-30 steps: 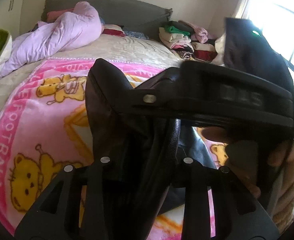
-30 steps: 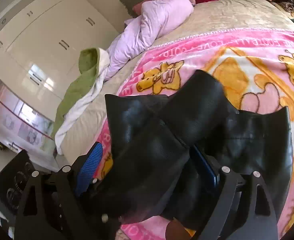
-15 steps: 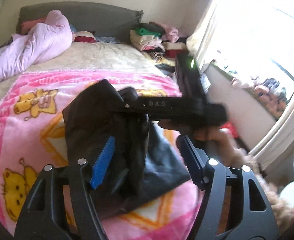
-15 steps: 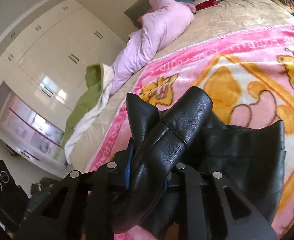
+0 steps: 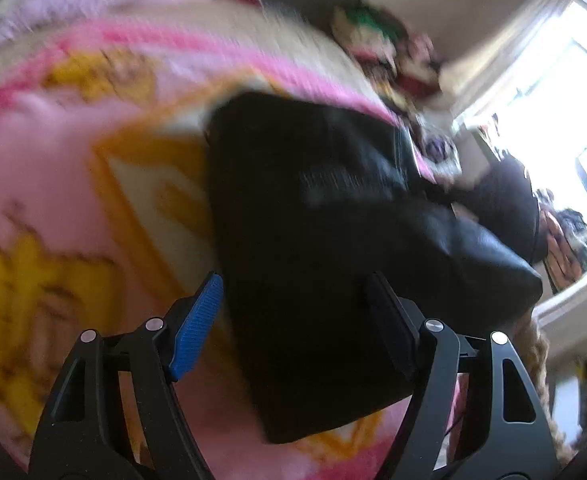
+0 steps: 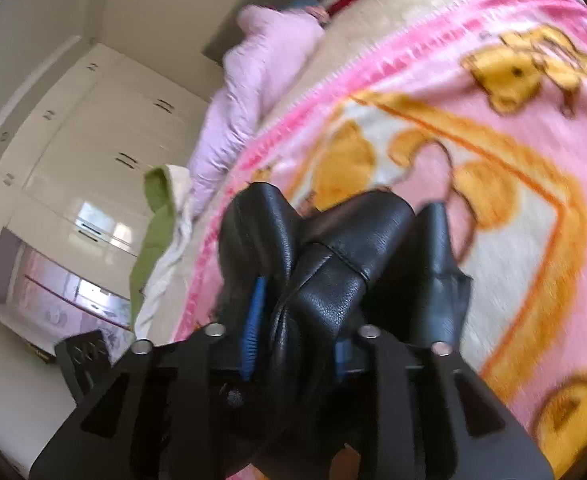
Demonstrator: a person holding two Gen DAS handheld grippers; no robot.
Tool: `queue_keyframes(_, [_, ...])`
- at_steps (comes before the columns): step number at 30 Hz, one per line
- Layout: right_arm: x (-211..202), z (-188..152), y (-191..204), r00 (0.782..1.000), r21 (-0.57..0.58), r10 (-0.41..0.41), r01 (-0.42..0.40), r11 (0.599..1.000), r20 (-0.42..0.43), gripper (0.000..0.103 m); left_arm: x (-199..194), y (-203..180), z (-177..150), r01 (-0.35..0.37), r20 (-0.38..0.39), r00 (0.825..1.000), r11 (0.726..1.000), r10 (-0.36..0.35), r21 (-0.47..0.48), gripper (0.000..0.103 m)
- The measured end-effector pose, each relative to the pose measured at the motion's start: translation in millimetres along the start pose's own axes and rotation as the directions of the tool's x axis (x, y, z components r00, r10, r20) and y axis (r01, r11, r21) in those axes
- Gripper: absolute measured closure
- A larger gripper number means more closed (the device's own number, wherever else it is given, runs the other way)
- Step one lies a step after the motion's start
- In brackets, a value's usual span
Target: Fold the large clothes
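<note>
Garment: a black leather-look garment (image 5: pixel 333 240) is seen lying in a bulky fold on the pink cartoon blanket (image 5: pixel 53 168) of the bed, at the centre of the left wrist view, its far end running towards 2 o'clock.
Left claw: the left claw (image 5: pixel 293 320) is held wide, its jaws opening; the garment's near edge lies between the blue pad at 8 o'clock and the black pad at 4 o'clock, but no pressing of the pads on it can be made out, the picture being blurred.
Right claw: the right claw (image 6: pixel 293 344) is part closed around a thick roll of the garment (image 6: pixel 333 272), and its jaws are opening; the roll is still bunched between the pads.
Step in hand: the folded bundle appears to be in the course of being laid down and let go.
Doing it well: the roll should be lowered flat before release, so that the fold is not sprung open; stiff material of this kind is judged likely to unroll.
Surroundings: a lilac duvet (image 6: pixel 253 80) lies at 12 o'clock in the right wrist view, a green and cream cloth (image 6: pixel 157 216) at 9 o'clock, white wardrobes (image 6: pixel 93 140) beyond; stacked clothes (image 5: pixel 373 36) sit at 1 o'clock in the left view.
Obstacles: none is seen on the blanket near the garment.
</note>
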State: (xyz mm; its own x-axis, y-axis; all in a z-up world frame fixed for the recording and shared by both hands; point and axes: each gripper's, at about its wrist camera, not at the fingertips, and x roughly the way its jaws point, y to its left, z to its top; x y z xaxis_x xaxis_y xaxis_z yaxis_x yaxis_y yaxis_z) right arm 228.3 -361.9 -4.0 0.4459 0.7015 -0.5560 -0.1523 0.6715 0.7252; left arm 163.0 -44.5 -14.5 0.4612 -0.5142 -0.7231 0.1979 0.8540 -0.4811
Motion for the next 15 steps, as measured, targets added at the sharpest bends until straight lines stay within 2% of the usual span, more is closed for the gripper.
queue_keyframes(2, [-1,-3,5,1.0,0.0,-0.007,0.007,1.0,-0.028,0.04,8,-8,-7,-0.028,-0.003,1.0,0.999,0.029,0.028,0.037])
queue_keyframes(3, [0,-4,10,0.999,-0.001,-0.02,0.02,1.0,-0.046,0.022,8,-10,-8,-0.039,0.004,0.999,0.998,0.039,0.043,0.037])
queue_keyframes(4, [1,-4,16,0.997,-0.012,-0.045,0.044,0.999,-0.06,0.016,8,-14,-9,-0.053,0.011,0.999,0.997,0.052,0.055,0.037])
queue_keyframes(7, [12,-5,33,0.985,-0.067,-0.146,0.14,0.988,-0.088,0.014,11,-19,-12,-0.095,0.018,0.995,0.992,0.094,0.084,0.037])
queue_keyframes(8, [22,-7,42,0.971,-0.109,-0.214,0.203,0.973,-0.105,0.015,11,-20,-12,-0.105,0.021,0.994,0.991,0.103,0.088,0.037])
queue_keyframes(9, [28,-9,48,0.96,-0.154,-0.263,0.247,0.957,-0.098,0.033,12,-21,-13,-0.113,0.023,0.994,0.989,0.111,0.094,0.037])
queue_keyframes(10, [33,-11,56,0.947,-0.207,-0.312,0.291,0.934,-0.075,0.068,13,-23,-13,-0.125,0.024,0.992,0.987,0.124,0.101,0.037])
queue_keyframes(12, [28,-11,68,0.963,-0.234,-0.27,0.257,0.938,-0.024,0.083,12,-25,-12,-0.132,0.023,0.991,0.985,0.13,0.111,0.037])
queue_keyframes(14, [5,-7,76,0.98,-0.256,-0.191,0.2,0.946,0.059,0.085,6,-24,-6,-0.08,0.034,0.996,0.991,0.077,0.105,0.037])
queue_keyframes(15, [-4,-5,74,0.981,-0.264,-0.168,0.187,0.946,0.093,0.085,1,-26,-4,-0.056,0.046,0.998,0.994,0.052,0.098,0.035])
